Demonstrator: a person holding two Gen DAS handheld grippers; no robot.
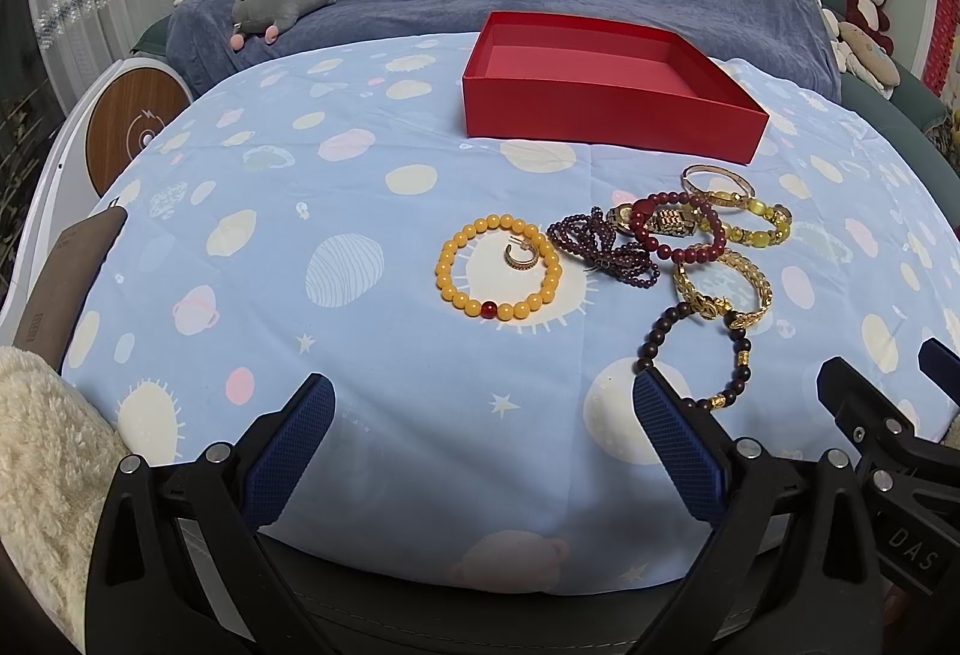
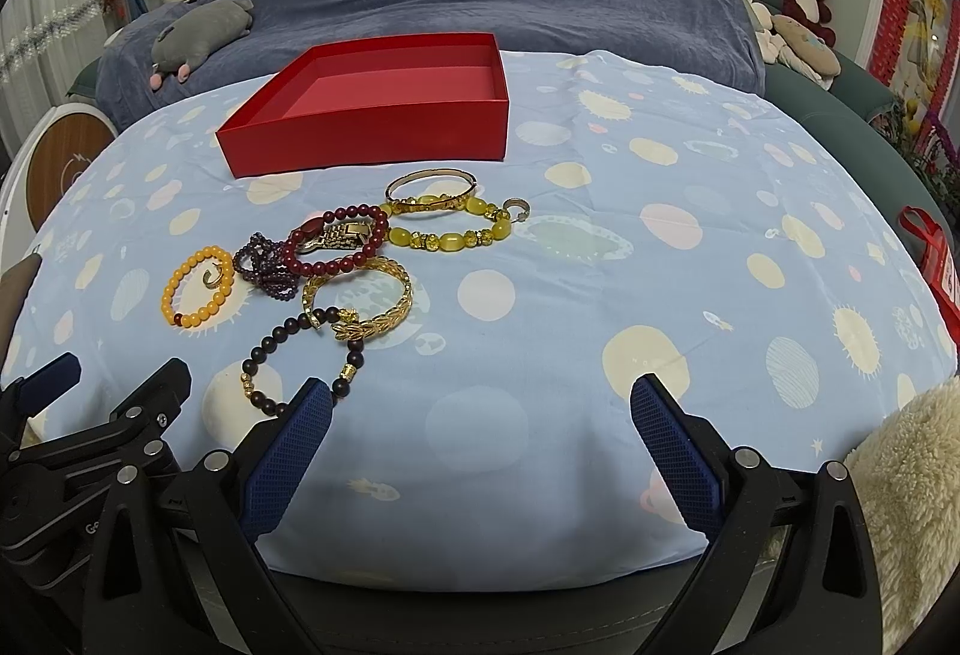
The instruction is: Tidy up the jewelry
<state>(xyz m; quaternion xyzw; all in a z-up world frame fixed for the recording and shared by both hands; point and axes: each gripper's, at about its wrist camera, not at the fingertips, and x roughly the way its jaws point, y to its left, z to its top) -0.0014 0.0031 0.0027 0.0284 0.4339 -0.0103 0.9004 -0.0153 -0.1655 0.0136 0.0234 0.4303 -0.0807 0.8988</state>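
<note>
Jewelry pile on cloth (image 1: 372, 211), ahead of 2 wide-open grippers.

Left gripper (image 1: 483, 409) and right gripper (image 2: 480, 409) gaping, holding nothing; dark bracelet (image 2: 300, 355) nearest, flat, beside right gripper's left fingertip; box (image 1: 606, 109) beyond.

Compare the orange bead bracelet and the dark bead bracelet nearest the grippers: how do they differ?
Colour: the orange bead bracelet is orange-yellow with one red bead; the dark bead bracelet is near-black with gold charms. Contents: the orange one rings a small gold earring; the dark one rings only cloth. Contact: the orange one lies apart; the dark one overlaps a gold leaf bangle. Both lie flat, outside the red box.
</note>
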